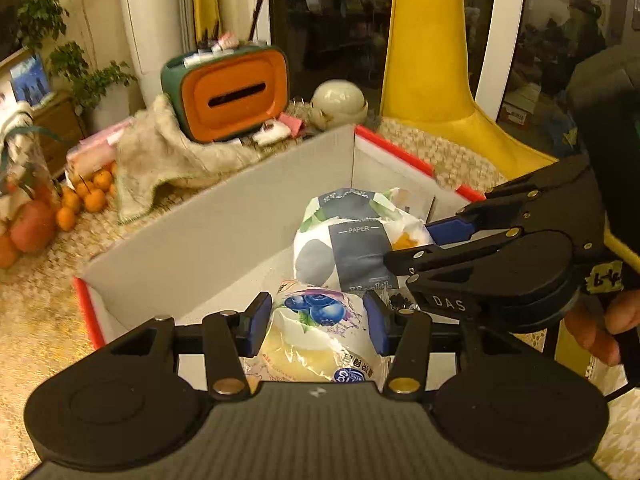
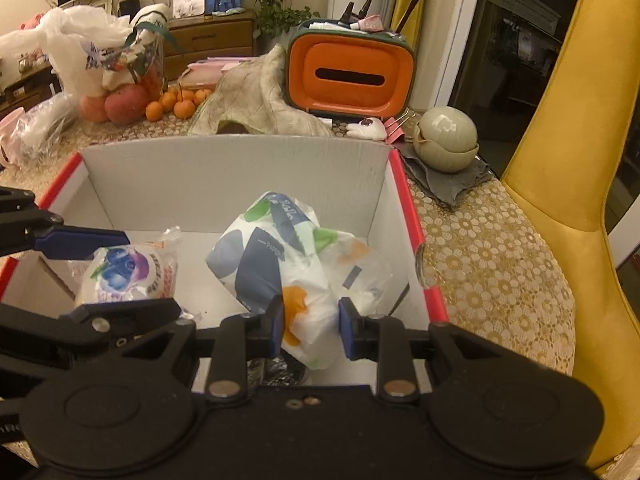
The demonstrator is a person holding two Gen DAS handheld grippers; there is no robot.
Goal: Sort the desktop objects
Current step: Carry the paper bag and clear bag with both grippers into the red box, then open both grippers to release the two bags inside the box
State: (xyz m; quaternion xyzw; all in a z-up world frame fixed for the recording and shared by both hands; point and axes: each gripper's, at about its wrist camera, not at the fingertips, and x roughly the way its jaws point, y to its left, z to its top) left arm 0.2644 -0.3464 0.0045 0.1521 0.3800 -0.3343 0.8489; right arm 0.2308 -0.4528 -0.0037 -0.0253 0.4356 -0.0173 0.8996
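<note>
A white cardboard box with red edges (image 1: 224,216) (image 2: 224,168) stands open on the table. My left gripper (image 1: 316,322) is shut on a blueberry-printed bread packet (image 1: 320,320) (image 2: 124,272), which hangs inside the box at its near left. My right gripper (image 2: 311,326) (image 1: 424,236) is shut on a paper-tissue pack in white, grey and green wrapping (image 2: 280,264) (image 1: 348,240), held inside the box to the right of the bread. The two grippers sit side by side over the box.
Behind the box stand an orange and green tissue holder (image 2: 352,76) (image 1: 232,92), a beige cloth (image 2: 256,100), stacked pale bowls (image 2: 446,140) on a grey rag, and small oranges (image 2: 176,104) with apples. A yellow chair (image 2: 560,160) stands on the right.
</note>
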